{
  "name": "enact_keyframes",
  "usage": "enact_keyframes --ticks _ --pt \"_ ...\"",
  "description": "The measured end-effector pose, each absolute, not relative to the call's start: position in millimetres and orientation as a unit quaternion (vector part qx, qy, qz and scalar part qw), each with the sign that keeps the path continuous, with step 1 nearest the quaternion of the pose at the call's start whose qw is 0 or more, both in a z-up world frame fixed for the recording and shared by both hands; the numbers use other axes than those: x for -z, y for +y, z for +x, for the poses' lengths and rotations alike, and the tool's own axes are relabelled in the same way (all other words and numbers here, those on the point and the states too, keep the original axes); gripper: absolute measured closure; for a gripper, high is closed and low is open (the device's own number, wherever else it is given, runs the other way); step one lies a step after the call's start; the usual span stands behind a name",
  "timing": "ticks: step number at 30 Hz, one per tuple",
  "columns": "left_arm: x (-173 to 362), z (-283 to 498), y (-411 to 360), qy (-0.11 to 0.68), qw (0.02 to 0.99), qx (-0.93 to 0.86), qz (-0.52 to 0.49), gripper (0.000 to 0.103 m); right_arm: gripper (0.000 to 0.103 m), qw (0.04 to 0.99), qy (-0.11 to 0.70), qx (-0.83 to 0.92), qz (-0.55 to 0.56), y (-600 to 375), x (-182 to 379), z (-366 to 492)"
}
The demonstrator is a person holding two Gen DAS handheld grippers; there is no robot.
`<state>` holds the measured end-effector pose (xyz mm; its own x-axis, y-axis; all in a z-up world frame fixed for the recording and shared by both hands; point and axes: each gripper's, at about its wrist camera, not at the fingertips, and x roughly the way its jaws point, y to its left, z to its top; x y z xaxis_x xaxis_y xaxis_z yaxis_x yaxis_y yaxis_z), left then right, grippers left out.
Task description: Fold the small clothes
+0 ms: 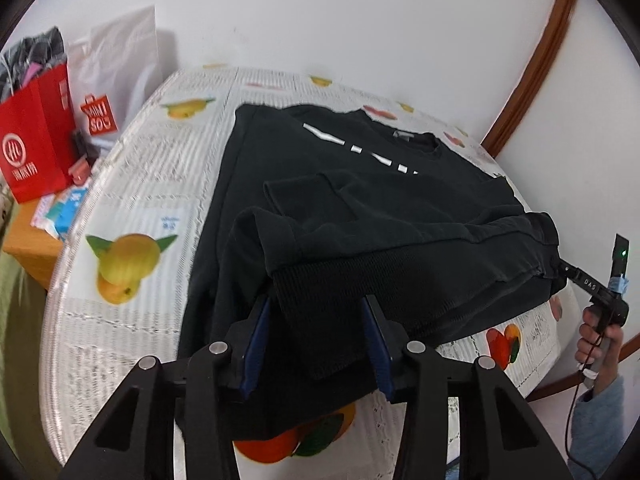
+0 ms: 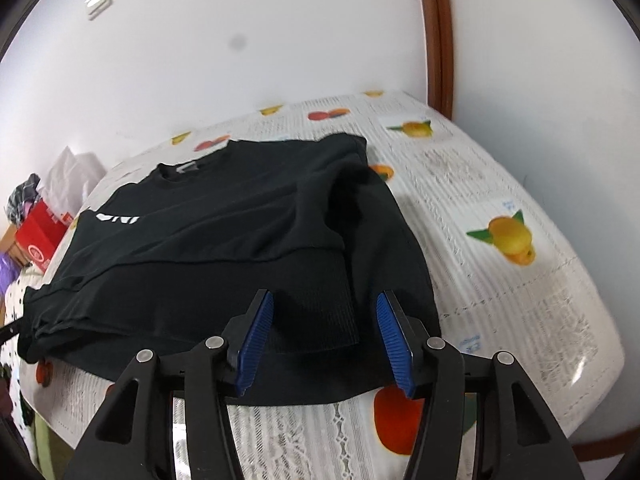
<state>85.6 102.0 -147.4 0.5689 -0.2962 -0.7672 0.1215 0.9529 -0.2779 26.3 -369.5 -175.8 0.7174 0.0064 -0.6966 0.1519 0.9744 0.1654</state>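
The black sweatshirt (image 1: pixel 360 208) lies folded on the fruit-print tablecloth (image 1: pixel 132 184). Both the left gripper (image 1: pixel 316 312) and the right gripper (image 2: pixel 326 308) stand released, pads clear of the ribbed hem between them. Only the left wrist view shows the person's hand (image 1: pixel 596 336) and the red bag (image 1: pixel 36 140); only the right shows a wall switch (image 2: pixel 98 0).

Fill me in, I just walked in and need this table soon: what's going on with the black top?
A person with a two-finger gripper in each hand is folding a black sweatshirt on a table with a fruit-print cloth. The sleeves are already folded in. The left gripper and right gripper each sit at the ribbed hem with blue pads apart, hem fabric between them, not clamped. The fold is only partly done.
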Motion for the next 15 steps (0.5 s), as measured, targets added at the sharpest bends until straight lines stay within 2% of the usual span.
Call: enact_keyframes --ticks 2,4,6,7,9,15 --pt "151.3 91.8 103.0 0.455 0.875 0.127 -0.111 0.069 0.049 0.919 0.376 0.037 0.115 -371.8 180.3 30.9" --pt "152.4 95.7 102.1 0.456 0.873 0.126 -0.115 0.072 0.050 0.918 0.375 0.026 0.127 -372.7 181.5 35.6" --pt "150.7 97.9 98.9 0.453 0.876 0.121 -0.108 0.088 0.054 0.919 0.373 0.018 0.130 -370.7 180.6 40.5" --pt "148.1 98.1 96.8 0.448 0.880 0.118 -0.101 0.091 0.057 0.919 0.372 0.019 0.127 -368.3 180.3 42.8" --pt "138.1 95.6 94.3 0.429 0.892 0.116 -0.088 0.094 0.079 0.920 0.374 0.028 0.110 -365.2 179.6 46.0" --pt "96.7 94.0 91.1 0.379 0.913 0.128 -0.076 0.095 0.085 0.931 0.344 -0.014 0.124 -376.4 152.7 29.3"
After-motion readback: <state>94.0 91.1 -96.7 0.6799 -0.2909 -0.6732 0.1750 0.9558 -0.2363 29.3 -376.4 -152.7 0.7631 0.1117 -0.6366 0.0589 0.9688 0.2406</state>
